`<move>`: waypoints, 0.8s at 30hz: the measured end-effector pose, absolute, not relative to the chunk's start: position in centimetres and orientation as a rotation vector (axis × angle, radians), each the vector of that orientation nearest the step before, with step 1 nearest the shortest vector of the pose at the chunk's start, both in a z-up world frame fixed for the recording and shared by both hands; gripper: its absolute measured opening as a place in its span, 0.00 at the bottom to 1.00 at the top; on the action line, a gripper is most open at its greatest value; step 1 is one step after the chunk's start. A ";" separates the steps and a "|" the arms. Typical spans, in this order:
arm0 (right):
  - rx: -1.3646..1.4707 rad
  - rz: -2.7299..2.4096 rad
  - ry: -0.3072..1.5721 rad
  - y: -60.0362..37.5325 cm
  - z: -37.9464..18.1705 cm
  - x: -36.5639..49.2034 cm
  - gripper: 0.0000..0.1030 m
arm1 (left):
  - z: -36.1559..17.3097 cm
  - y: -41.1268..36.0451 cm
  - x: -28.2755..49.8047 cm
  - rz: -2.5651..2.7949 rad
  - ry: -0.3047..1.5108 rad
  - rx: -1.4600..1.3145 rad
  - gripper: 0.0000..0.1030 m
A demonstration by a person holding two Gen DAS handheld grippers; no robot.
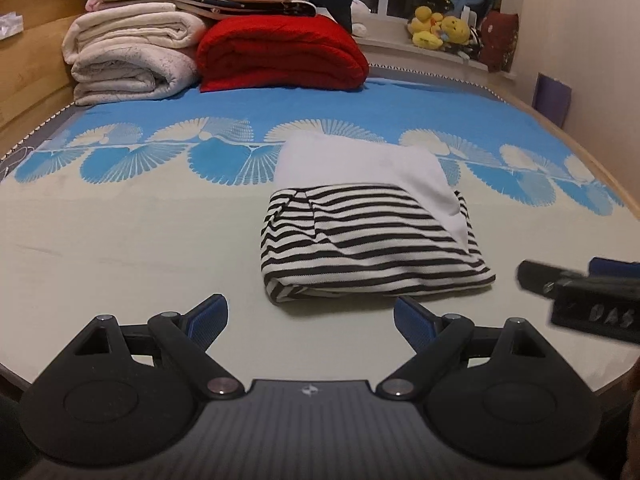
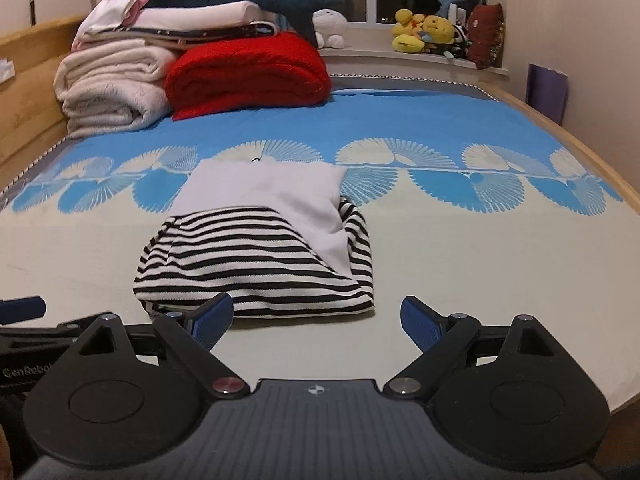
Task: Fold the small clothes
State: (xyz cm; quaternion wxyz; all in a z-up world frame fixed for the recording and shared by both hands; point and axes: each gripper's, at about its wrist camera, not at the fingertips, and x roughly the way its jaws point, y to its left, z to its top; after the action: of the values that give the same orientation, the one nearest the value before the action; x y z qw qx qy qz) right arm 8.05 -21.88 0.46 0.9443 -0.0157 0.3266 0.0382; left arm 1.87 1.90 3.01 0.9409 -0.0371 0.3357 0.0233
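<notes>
Both tongs [image 1: 311, 320] [image 2: 317, 322] agape, folded striped garment [image 1: 368, 256] [image 2: 256, 264]

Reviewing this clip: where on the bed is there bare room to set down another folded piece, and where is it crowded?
Bare sheet lies left of the striped garment, toward the wooden bed rail, and right of it in the right wrist view. The blue band between garment and red blanket is also free. The far-left corner is crowded: cream blankets and stacked linens.

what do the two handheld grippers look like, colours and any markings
The left gripper and right gripper match: matte black linkage arms with silver pivot pins, ribbed blue pads on the jaws, a grey ribbed body bearing a small white compass-like mark. Seen from the side, white lettering shows on each housing. No cables or sleeves visible.
</notes>
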 end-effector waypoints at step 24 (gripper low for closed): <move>-0.096 0.108 0.648 -19.5 -0.4 9.4 0.87 | 2.6 2.5 3.1 0.036 0.685 -0.115 0.90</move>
State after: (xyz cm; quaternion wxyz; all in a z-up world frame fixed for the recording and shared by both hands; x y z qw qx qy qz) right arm 9.36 -19.52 -0.44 0.9454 -0.0472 0.3180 0.0530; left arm 3.06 2.51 2.60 0.9402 -0.0561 0.3356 0.0178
